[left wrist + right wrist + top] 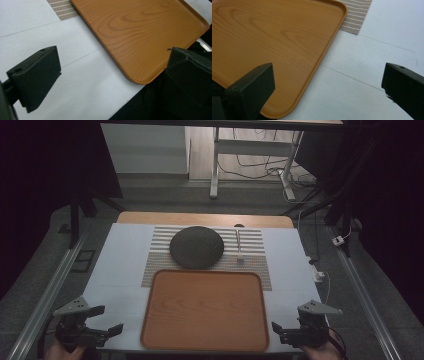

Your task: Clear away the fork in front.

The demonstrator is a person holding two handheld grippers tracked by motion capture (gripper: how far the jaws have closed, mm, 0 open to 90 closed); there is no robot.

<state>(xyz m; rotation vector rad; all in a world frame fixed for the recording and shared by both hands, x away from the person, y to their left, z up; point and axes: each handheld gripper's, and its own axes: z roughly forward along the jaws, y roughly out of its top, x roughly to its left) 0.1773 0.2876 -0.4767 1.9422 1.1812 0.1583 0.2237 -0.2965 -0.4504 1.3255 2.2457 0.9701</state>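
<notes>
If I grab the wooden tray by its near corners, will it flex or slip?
The wooden tray looks rigid, so it probably won't flex. Its smooth, glossy surface and low rounded rim may slip in the tongs. It lies flat and wide, unlikely to tip when pushed.

Table (120, 270) is carrying a white cover, wood showing at the far edge. Striped mat (255, 245) is lying mid-table; wooden tray (205, 312) is overlapping its near edge; dark round mat (196, 247) and spoon (239, 245) are resting on the stripes.

Orange wood-grain tray (205, 312), brown/white striped mat (252, 247), dk grey plate (196, 247).
</notes>
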